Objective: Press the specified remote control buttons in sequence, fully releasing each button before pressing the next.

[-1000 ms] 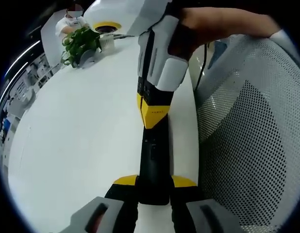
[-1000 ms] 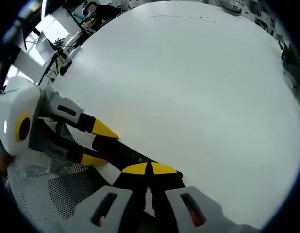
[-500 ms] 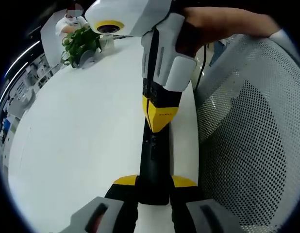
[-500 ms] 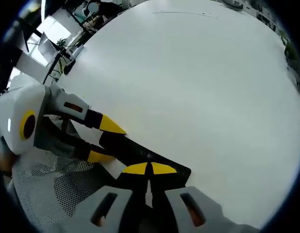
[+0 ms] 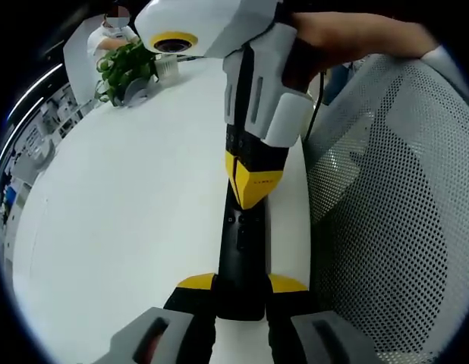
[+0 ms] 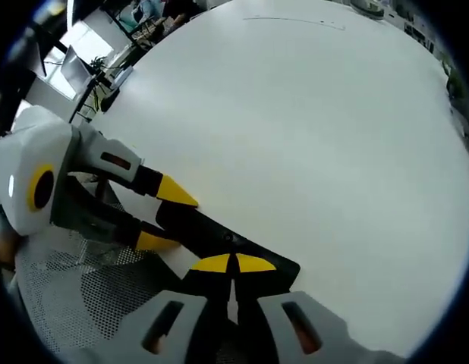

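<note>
- The remote control [image 5: 240, 254] is a long black bar lying on the white table [image 5: 128, 197]. In the left gripper view its long axis runs from 6 o'clock straight up toward 12, its near end clamped between the yellow-tipped jaws of the left gripper [image 5: 240, 286], which grasps it from both sides.
- In the same view the right gripper [image 5: 255, 186] comes down from 12 o'clock, its yellow tips pressed together with no gap, resting on the remote's face about halfway along. A hand [image 5: 348, 34] holds its white body at the top edge.
- In the right gripper view the remote [image 6: 219, 239] slants from 9 o'clock down toward 5; the right gripper's [image 6: 234, 264] own closed yellow tips cover its middle, and the left gripper [image 6: 162, 220] reaches in from 9 o'clock, one yellow finger on each long edge.
- The left gripper view alone has a potted plant [image 5: 127, 70] at 11 o'clock and a white mesh chair back [image 5: 394, 212] along 3 o'clock; the right gripper view has the mesh [image 6: 75, 296] at 7 o'clock, and desk clutter, too small to identify, at 11.
- Buttons on the remote are barely legible; which one lies under the tips cannot be told.
</note>
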### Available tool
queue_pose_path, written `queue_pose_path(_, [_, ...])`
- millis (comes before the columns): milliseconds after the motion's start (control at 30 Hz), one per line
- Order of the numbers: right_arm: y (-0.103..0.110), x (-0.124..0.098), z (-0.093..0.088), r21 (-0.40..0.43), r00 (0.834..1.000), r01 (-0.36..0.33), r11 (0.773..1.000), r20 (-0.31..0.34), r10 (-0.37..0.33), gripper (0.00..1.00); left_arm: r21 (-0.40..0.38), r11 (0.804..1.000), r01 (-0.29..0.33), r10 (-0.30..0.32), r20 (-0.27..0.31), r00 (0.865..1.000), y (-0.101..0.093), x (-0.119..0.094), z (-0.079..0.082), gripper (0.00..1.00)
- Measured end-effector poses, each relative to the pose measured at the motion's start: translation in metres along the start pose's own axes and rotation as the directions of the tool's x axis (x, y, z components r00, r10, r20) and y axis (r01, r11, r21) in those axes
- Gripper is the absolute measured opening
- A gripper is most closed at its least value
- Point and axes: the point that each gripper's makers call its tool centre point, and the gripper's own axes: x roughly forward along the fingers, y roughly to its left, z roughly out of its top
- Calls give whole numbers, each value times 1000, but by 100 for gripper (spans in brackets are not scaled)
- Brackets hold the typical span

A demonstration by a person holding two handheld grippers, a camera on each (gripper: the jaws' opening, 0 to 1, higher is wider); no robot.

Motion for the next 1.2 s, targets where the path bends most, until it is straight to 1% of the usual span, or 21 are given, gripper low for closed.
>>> queue_pose_path(167, [1, 0, 0, -35, 1000, 15, 999, -10, -15, 0, -1, 1000, 0, 0, -1, 1000, 0, 0, 0, 24])
queue_pose_path(533, [0, 0, 0, -43, 1000, 16, 999, 0, -16, 0, 1, 1000, -1, 1, 1, 1000, 0, 0, 0, 24])
queue_pose_path(667, [-2, -1, 0, -19, 1000, 3, 1000, 2, -3, 0, 1, 1000, -1, 1, 2, 1000, 0, 0, 0, 24])
queue_pose_path(1033, [-2, -3, -6, 3, 1000, -4, 1000, -18, 4, 0, 0, 1000, -1, 1, 3, 1000, 0, 0, 0, 24])
queue_pose_path(1200, [-2, -4, -9, 1, 1000, -4, 1000, -30, 4, 0, -1, 1000, -1, 1, 4, 1000, 0, 0, 0, 24])
